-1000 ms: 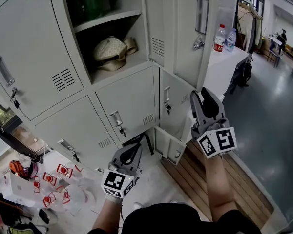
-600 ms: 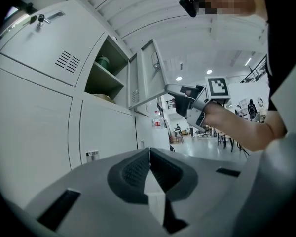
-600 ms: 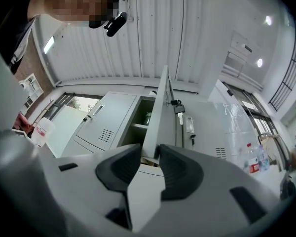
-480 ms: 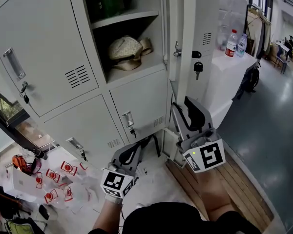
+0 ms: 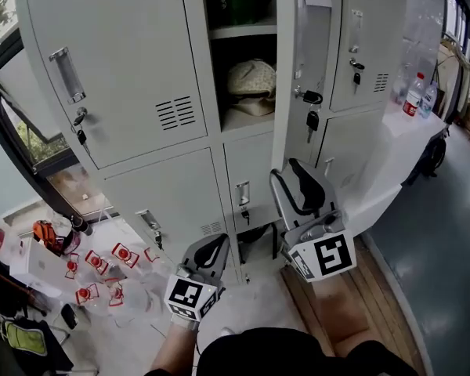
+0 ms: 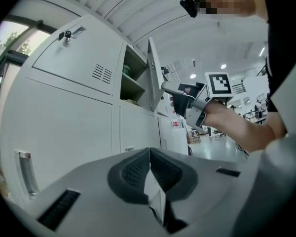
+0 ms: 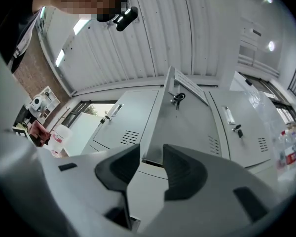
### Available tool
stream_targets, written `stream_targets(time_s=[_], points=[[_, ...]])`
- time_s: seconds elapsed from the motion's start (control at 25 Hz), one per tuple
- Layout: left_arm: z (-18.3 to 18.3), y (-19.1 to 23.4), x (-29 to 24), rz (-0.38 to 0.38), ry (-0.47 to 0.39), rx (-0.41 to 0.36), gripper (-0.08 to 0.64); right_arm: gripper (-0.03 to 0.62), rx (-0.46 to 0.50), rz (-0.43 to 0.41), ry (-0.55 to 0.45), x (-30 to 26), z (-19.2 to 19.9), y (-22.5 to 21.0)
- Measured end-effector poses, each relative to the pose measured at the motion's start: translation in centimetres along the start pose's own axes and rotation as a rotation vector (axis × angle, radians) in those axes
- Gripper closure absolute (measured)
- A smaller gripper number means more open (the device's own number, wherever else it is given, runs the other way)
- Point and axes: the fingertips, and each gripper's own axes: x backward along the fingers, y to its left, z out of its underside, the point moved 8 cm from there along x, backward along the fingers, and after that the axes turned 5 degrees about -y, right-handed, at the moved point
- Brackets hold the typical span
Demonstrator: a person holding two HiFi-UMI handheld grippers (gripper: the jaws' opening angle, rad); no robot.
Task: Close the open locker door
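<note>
The open locker (image 5: 247, 84) holds a beige hat (image 5: 251, 77) on its shelf. Its grey door (image 5: 305, 49) stands out towards me, nearly edge-on, with keys (image 5: 312, 118) hanging from the lock. My right gripper (image 5: 296, 171) is raised just under that door's lower corner. Its jaws are opening, with nothing between them; the door (image 7: 182, 117) and keys (image 7: 176, 98) show beyond the gap of the right gripper (image 7: 152, 157). My left gripper (image 5: 211, 251) hangs low by the bottom lockers, and the left gripper (image 6: 149, 163) is shut and empty.
Closed grey lockers (image 5: 133, 77) fill the left and right. Two bottles (image 5: 413, 92) stand on a white table (image 5: 392, 155) at the right. Red-and-white packets (image 5: 102, 269) lie on the floor at the left. A wooden platform (image 5: 345, 304) is underfoot.
My right gripper has moved left and lower in the view, ending under the open door's edge. The door now shows nearly edge-on. The left gripper has hardly moved.
</note>
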Motion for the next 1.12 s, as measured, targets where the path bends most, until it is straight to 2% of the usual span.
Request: stream_targets(time_s=[0.24, 0.48, 0.72, 1.0, 1.12], points=[[0.1, 2.0, 1.9, -0.091, 0.007, -0.002, 0.537, 0.448, -0.042, -0.056, -0.015, -3.8, 1.8, 0.9], [0.4, 3.4, 3.2, -0.166, 0.017, -0.009, 0.537, 0.451, -0.092, -0.073, -0.025, -7.2, 3.5, 0.8], [0.5, 4.4, 3.9, -0.211, 0.023, -0.027, 0.537, 0.486, -0.216, -0.063, 0.012, -10.3, 6.0, -0.4], [0.7, 5.3, 4.6, -0.254, 0.031, -0.035, 0.537, 0.5, -0.271, -0.03, 0.062, -12.5, 8.5, -1.4], [1.0, 5.6, 4.9, -0.269, 0.039, -0.032, 0.537, 0.534, -0.28, 0.004, 0.058, -12.7, 8.7, -1.6]])
